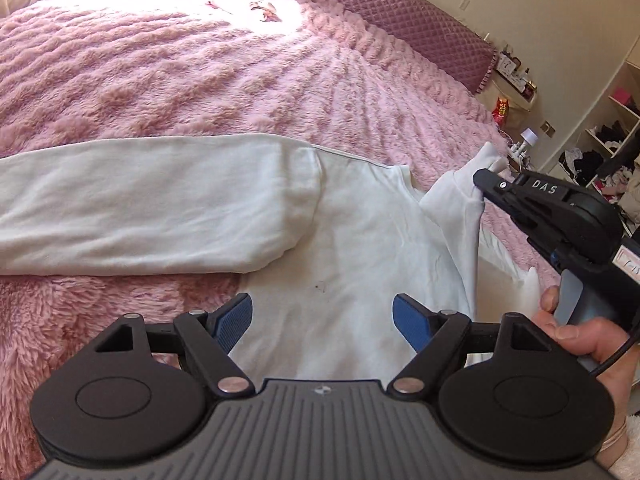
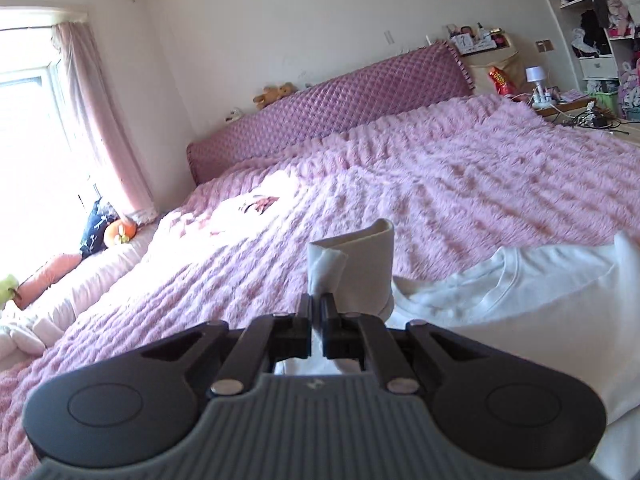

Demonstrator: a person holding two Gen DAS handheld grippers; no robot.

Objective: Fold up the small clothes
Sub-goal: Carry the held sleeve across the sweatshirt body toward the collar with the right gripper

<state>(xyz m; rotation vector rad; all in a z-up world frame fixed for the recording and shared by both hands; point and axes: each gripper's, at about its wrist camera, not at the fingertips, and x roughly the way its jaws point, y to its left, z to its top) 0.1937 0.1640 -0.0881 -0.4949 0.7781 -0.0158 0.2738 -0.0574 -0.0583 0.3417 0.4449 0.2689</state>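
A white long-sleeved top (image 1: 352, 240) lies on the pink fluffy bedspread (image 1: 200, 68). One sleeve (image 1: 140, 208) is folded flat across to the left. My left gripper (image 1: 322, 320) is open and empty, its blue pads just above the top's body. My right gripper (image 1: 482, 186) is shut on the other sleeve's cuff (image 1: 464, 192) and holds it lifted at the right. In the right wrist view the right gripper (image 2: 317, 304) pinches that cuff (image 2: 352, 264), with the top's neckline (image 2: 520, 280) to the right.
A purple quilted headboard (image 2: 340, 116) runs along the far side of the bed. A bedside table (image 2: 568, 104) with a lamp and a red snack bag stands at the right. Shelves of clothes (image 1: 600, 148) are behind it. Small pink items (image 1: 264, 10) lie on the bedspread.
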